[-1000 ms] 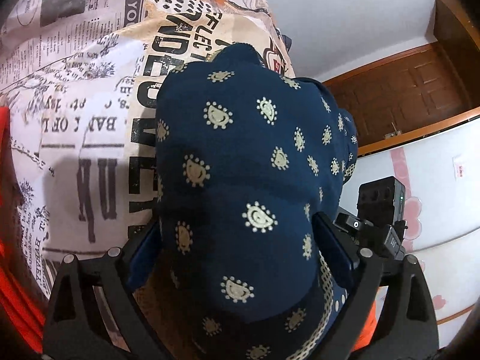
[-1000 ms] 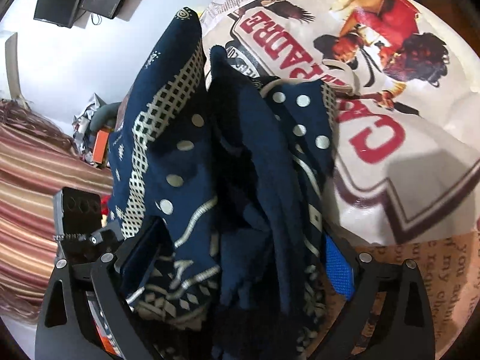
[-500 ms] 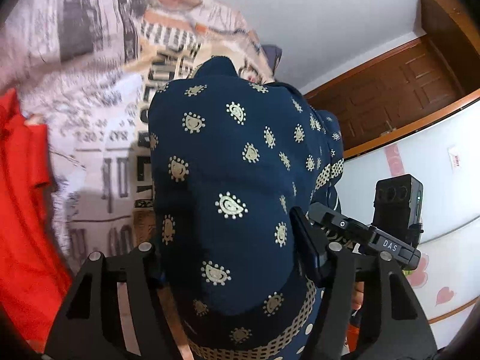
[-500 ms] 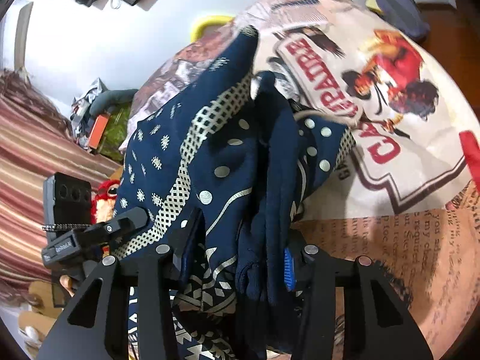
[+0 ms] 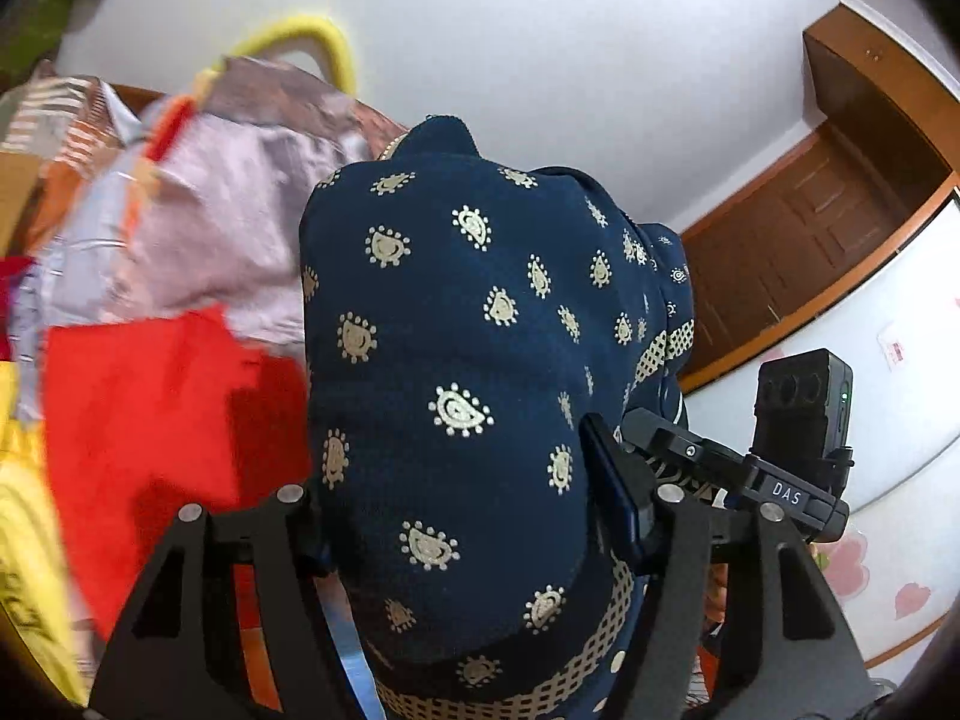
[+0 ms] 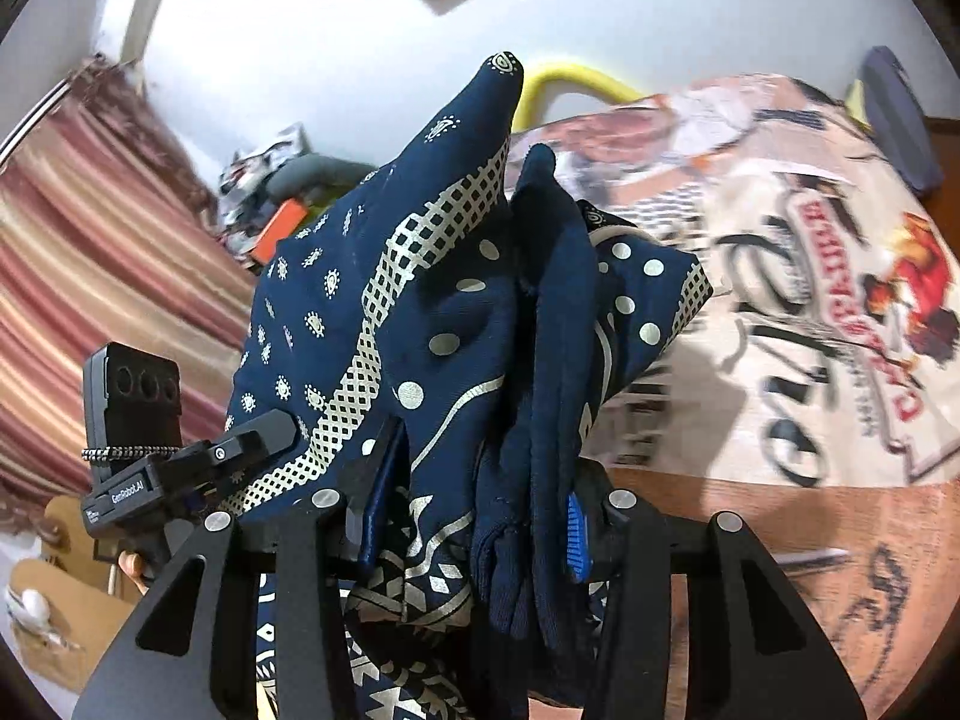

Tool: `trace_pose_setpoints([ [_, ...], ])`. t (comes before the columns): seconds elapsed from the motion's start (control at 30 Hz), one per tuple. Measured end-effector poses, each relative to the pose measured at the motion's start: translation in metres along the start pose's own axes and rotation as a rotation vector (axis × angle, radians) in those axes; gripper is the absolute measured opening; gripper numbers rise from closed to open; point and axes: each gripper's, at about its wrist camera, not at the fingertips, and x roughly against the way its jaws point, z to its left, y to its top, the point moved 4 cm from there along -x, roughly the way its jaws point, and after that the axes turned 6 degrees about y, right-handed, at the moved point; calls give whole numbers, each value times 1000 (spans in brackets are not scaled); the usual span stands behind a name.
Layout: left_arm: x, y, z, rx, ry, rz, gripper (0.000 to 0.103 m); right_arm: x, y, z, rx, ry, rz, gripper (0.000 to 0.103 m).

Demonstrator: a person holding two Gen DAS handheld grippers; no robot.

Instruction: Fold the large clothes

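Note:
A navy garment (image 5: 468, 360) with cream paisley marks and a checkered band is lifted off the bed. My left gripper (image 5: 462, 516) is shut on a thick bunch of it, and the cloth drapes over the fingers. In the right wrist view the same garment (image 6: 432, 312) shows dots and a lattice band. My right gripper (image 6: 474, 510) is shut on another gathered bunch, with folds hanging down between the fingers. Each gripper shows in the other's view, close beside: the right one (image 5: 720, 468), the left one (image 6: 198, 468).
A bed with a printed cover (image 6: 810, 312) lies to the right. A red garment (image 5: 156, 408), pale clothes (image 5: 228, 222) and yellow cloth (image 5: 24, 570) lie to the left. A yellow tube (image 5: 300, 36), a wooden door (image 5: 798, 252) and a striped curtain (image 6: 90, 252) stand around.
Both grippers have lifted and tilted up with the navy garment. The bed cover has dropped out of the left view, and the red and pale clothes and the wall have come in.

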Motion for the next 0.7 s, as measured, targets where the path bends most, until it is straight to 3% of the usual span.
trace_pose_setpoints([
  [0.3,35,-8,97,98,71,-8,66,-101,-7,28,24,50,105,41],
  [0.53,5,-20,164,188,117,37,66,-174,-16,7,-15,40,198,41],
  [0.7,-36,-34,212,247,151,115,66,-219,-30,-13,-68,-25,273,42],
])
